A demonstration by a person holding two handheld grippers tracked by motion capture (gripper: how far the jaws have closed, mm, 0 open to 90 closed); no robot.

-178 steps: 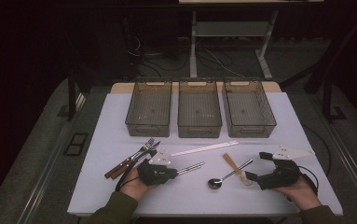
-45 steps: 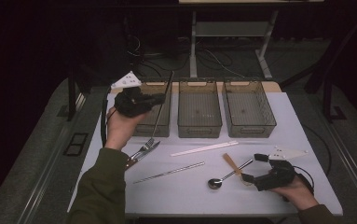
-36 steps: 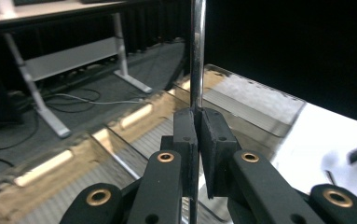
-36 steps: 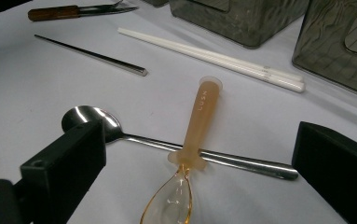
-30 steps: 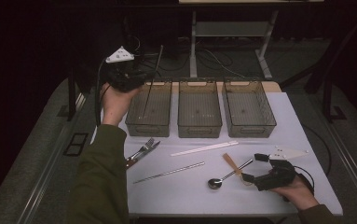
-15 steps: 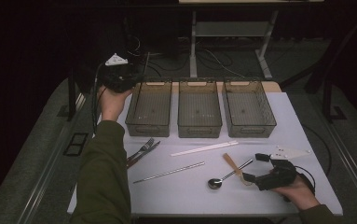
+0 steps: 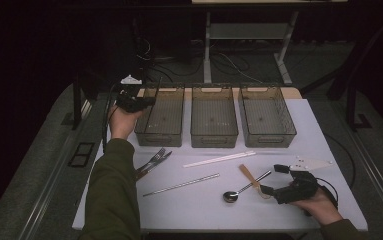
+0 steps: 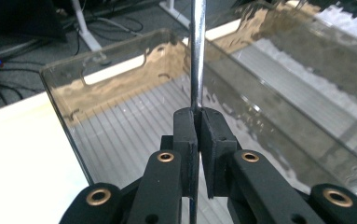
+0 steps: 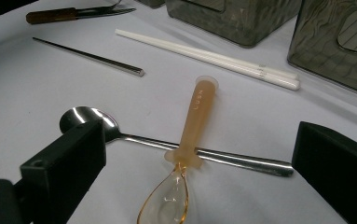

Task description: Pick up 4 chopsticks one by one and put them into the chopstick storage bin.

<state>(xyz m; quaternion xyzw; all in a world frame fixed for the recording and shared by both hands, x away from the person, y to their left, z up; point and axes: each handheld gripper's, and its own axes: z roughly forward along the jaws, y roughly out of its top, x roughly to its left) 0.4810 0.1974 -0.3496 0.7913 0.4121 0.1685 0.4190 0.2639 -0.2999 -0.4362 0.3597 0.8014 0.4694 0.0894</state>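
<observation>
A thin metal chopstick (image 8: 197, 51) stands upright between the closed jaws of the left gripper (image 8: 198, 112), pinched at their tips. It is a slim, shiny silver rod; its upper end runs off the top of the left gripper view and its lower end is hidden behind the jaws. In the high view that gripper (image 7: 140, 104) sits in the upper left part of the table, at the left wall of the left bin (image 7: 154, 137), and the rod shows only as a faint dark line over the bin's far corner.

3 smoky, see-through plastic bins stand in a row across the upper middle: the left bin, the middle bin (image 7: 214, 141) and the right bin (image 7: 269, 142). As far as the ribbed floors can be read, nothing lies in them.

In the lower right, the right gripper (image 7: 271, 179) rests on the white table (image 7: 194, 210) with its jaws wide apart, gripping nothing. Between them in the right gripper view lie an amber plastic spoon (image 9: 191, 135) crossing over a steel spoon (image 9: 120, 133). Beyond are a pair of white chopsticks (image 9: 209, 56), a 2nd metal chopstick (image 9: 90, 57) and, cut off at the upper left edge, wooden-handled cutlery (image 9: 69, 15) whose heads are hard to make out.
</observation>
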